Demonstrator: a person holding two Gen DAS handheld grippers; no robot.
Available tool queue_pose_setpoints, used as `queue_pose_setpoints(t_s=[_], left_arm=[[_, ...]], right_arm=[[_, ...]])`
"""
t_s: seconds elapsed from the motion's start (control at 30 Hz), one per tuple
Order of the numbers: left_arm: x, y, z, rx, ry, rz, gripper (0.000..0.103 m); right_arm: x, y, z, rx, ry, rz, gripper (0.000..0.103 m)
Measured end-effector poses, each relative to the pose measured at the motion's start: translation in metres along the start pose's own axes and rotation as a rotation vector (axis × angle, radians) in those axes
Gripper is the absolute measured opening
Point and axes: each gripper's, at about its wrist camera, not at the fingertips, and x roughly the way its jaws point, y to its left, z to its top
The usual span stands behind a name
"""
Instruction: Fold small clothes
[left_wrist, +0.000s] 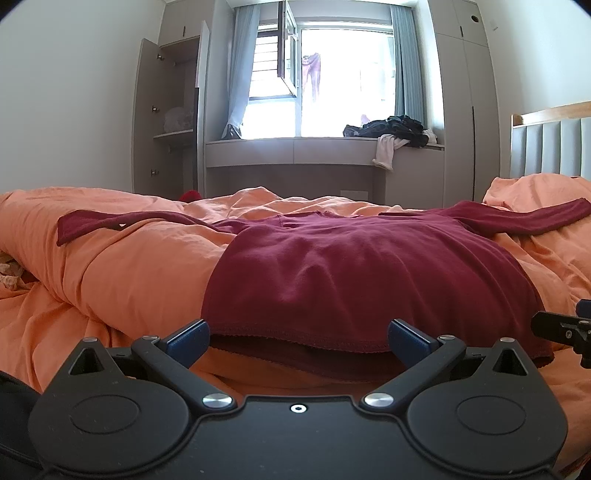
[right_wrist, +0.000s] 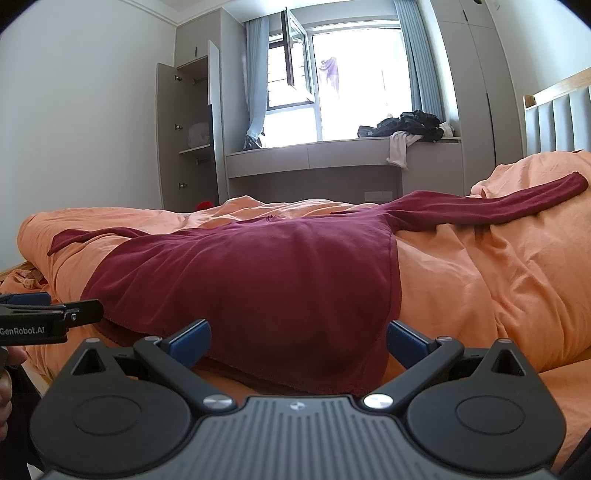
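On an orange quilt (left_wrist: 140, 280) a dark red long-sleeved top (left_wrist: 332, 273) lies spread flat, sleeves out. Left gripper (left_wrist: 297, 338) and right gripper (right_wrist: 298, 338) sit at its near hem, fingers wide apart, holding nothing. Folding seems unstarted; next likely needs pinching the hem. Far collar is hard to make out.

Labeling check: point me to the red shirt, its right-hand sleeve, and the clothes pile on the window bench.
red shirt (left_wrist: 332, 273), left wrist view, middle of the body panel.
right-hand sleeve (right_wrist: 509, 205), right wrist view, mid-length of the sleeve.
clothes pile (left_wrist: 395, 129), left wrist view, dark garments on top.
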Motion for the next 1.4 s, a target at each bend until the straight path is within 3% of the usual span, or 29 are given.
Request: queue_pose_setpoints(t_s=[1.4], left_arm=[[-0.0010, 0.0022, 0.0001, 0.002, 0.000, 0.013, 0.103]], right_arm=[[-0.0019, -0.0018, 0.0003, 0.007, -0.006, -0.001, 0.103]])
